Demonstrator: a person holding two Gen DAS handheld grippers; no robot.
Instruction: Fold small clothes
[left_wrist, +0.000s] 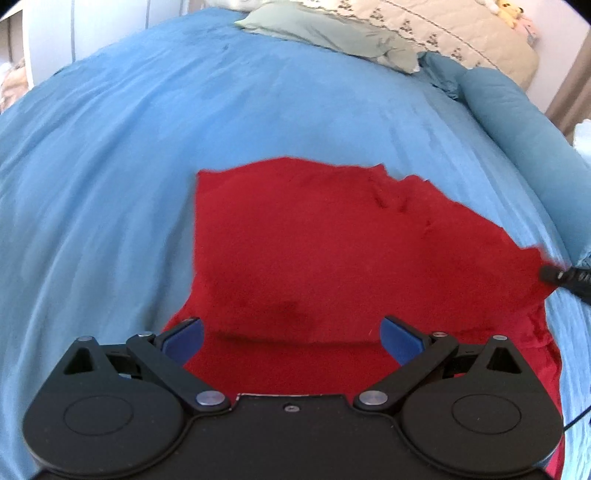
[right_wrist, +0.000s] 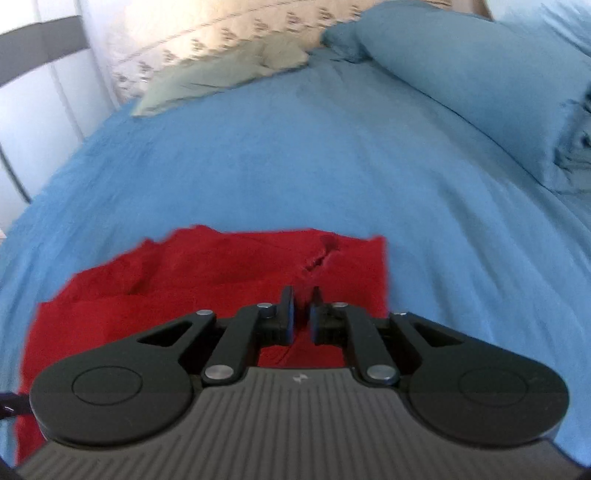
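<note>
Showed the right gripper (right_wrist: 303, 312) above a red cloth (right_wrist: 207, 273), jaws a narrow gap apart with nothing between them. Cloth lay flat on a blue bedspread (right_wrist: 314, 162), creased near its far edge. Farther off lay a blue pillow (right_wrist: 465, 74), a green pillow (right_wrist: 221, 74) and a patterned quilt (right_wrist: 207, 33).

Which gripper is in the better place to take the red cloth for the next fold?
Probably the left gripper. Its jaws stand wide open directly over the red cloth. The right gripper shows only a narrow gap, nothing between its jaws.
</note>
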